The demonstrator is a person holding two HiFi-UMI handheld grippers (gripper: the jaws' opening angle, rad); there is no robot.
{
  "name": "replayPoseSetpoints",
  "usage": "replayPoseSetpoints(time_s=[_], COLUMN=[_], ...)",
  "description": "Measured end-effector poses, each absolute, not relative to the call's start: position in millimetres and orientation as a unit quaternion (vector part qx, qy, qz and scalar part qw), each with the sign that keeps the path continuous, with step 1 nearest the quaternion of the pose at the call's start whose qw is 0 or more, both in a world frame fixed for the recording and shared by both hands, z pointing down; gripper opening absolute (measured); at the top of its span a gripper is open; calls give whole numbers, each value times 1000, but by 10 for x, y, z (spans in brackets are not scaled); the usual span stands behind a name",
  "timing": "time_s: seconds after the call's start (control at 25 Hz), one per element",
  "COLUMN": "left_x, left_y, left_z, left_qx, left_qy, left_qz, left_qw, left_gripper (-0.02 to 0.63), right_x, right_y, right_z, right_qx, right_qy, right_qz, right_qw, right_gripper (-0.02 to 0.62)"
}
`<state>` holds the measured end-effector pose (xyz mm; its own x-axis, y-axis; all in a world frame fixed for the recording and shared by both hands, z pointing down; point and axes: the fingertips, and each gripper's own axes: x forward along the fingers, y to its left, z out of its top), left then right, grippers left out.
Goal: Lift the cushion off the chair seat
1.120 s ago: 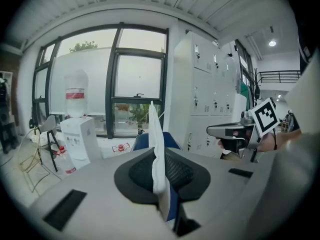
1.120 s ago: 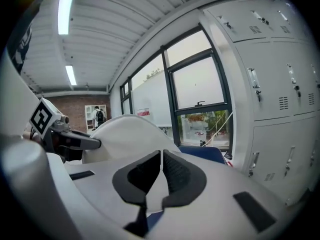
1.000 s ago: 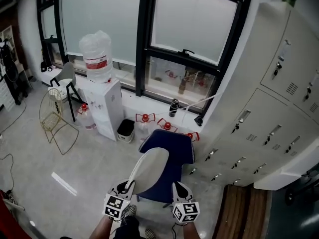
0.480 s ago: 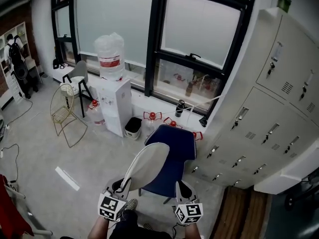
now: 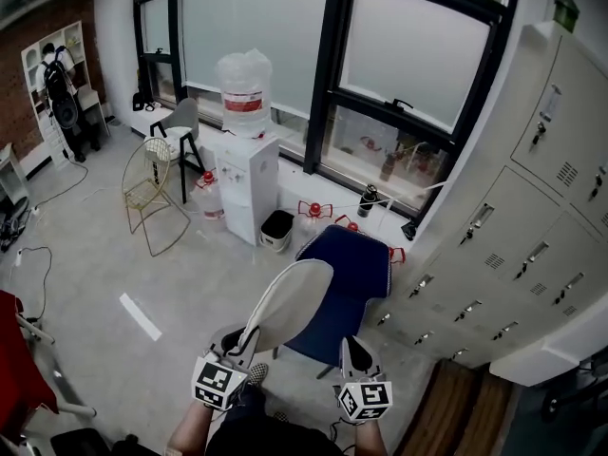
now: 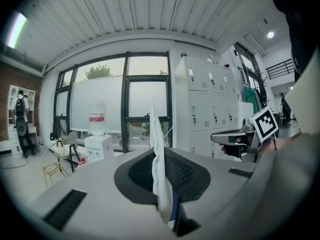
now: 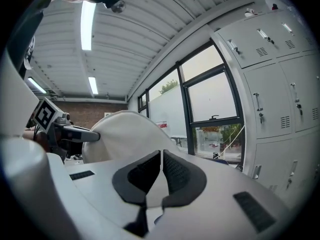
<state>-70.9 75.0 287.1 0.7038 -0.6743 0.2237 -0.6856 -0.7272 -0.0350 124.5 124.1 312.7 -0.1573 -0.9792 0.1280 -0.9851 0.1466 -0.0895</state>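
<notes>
A cream cushion (image 5: 290,304) hangs tilted above the blue chair seat (image 5: 350,278), its near corner low and its far end raised. My left gripper (image 5: 237,345) is shut on that near corner. In the left gripper view the cushion's thin edge (image 6: 159,171), white with a blue underside, stands upright between the pads. My right gripper (image 5: 353,351) sits over the seat's near right side, apart from the cushion, with its jaws shut. In the right gripper view the cushion (image 7: 117,131) bulges behind and left of the jaws.
A white water dispenser (image 5: 249,193) carrying a large bottle (image 5: 244,82) stands left of the chair, with a small bin (image 5: 276,228) beside it. Grey lockers (image 5: 518,245) line the right wall. A wire chair (image 5: 152,193) and a grey chair (image 5: 180,126) stand farther left, below the windows.
The cushion has risen and tipped up off the seat, so more of the blue seat shows. Both grippers have moved up and toward me, and the head view has shifted.
</notes>
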Motion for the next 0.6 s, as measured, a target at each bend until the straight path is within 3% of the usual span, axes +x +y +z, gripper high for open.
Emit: replayPoseSetpoints(time_s=[0.6], left_x=[-652], left_y=[878], left_z=[2877], left_qx=[924], left_qy=[-365], left_qz=[112], left_qw=[21], left_gripper=[38], right_x=[1236], right_y=[1319], right_z=[3095], right_qx=[647], right_qy=[-759], right_qz=[62], right_qw=[24], right_gripper=[35])
